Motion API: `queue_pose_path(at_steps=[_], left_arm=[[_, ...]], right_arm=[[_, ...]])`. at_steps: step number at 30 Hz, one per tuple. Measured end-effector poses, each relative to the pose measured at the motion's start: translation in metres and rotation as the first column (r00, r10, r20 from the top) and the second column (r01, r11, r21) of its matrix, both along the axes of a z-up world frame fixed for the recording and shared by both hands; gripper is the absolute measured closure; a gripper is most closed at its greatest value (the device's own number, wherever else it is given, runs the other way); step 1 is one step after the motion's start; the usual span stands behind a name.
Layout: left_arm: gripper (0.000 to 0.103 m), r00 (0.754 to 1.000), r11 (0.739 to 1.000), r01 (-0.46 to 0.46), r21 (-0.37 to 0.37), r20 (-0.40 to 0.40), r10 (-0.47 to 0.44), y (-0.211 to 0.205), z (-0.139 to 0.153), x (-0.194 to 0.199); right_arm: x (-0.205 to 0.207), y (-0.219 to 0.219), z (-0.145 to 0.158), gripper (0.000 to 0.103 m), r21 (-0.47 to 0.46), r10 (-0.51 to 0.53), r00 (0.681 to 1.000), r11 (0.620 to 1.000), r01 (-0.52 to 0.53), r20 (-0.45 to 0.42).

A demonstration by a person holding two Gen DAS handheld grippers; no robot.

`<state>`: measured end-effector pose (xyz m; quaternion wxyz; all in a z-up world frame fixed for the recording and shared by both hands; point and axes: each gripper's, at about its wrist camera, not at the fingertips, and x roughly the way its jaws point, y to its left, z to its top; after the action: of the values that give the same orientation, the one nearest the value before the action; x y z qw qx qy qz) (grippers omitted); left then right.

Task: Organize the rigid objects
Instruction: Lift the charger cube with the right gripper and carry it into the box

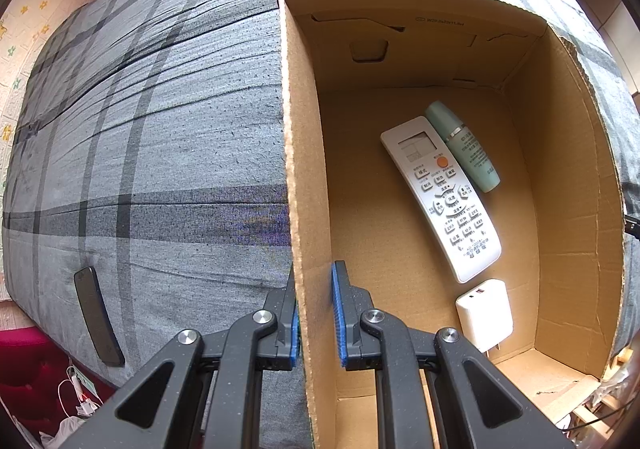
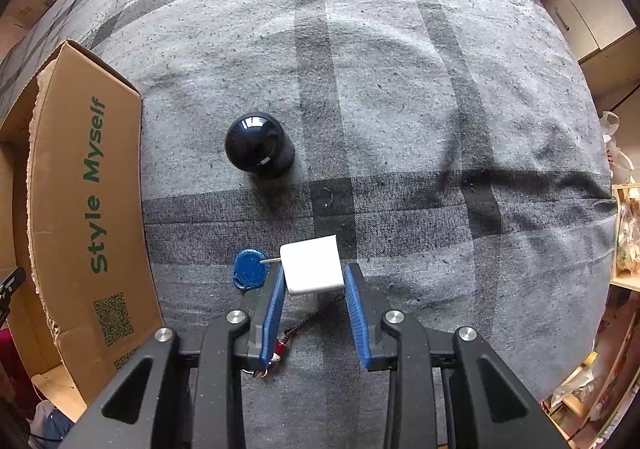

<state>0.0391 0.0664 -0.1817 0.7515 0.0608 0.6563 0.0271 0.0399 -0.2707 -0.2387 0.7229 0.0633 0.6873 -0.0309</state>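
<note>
In the left wrist view my left gripper [image 1: 316, 313] straddles the left wall of the cardboard box [image 1: 298, 169], one finger on each side of it, with a gap at the inner pad. Inside lie a white remote [image 1: 440, 197], a pale green tube [image 1: 464, 147] and a white charger [image 1: 485, 315]. In the right wrist view my right gripper [image 2: 314, 289] is shut on a second white charger [image 2: 312, 263], held above the grey plaid bed. A blue key tag [image 2: 249, 269] lies left of it. A dark round-topped bottle [image 2: 258, 147] stands farther back.
A dark phone [image 1: 98, 323] lies on the bed [image 1: 160, 129] near its left edge. The box [image 2: 80, 209], printed "Style Myself", stands left of my right gripper. A red cord with keys [image 2: 284, 341] lies under that gripper. Shelves and bags stand at the far right.
</note>
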Motion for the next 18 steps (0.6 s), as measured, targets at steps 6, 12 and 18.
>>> queue_pose_path(at_steps=[6,12,18], left_arm=[[0.089,1.000,1.000,0.002,-0.002,0.001,-0.002,-0.001,0.001,0.000],[0.089,1.000,1.000,0.005,-0.003,0.000,-0.005,-0.001,0.001,0.000],[0.089,1.000,1.000,0.010,-0.003,0.002,-0.010,-0.001,0.001,0.000]], right_arm=[[0.002,0.008,0.024,0.071,-0.003,0.013,1.000,1.000,-0.013,0.025],[0.003,0.019,0.048,0.071,0.001,0.033,0.998,0.999,-0.033,0.049],[0.004,0.034,0.069,0.071,0.006,0.066,0.995,0.998,-0.066,0.073]])
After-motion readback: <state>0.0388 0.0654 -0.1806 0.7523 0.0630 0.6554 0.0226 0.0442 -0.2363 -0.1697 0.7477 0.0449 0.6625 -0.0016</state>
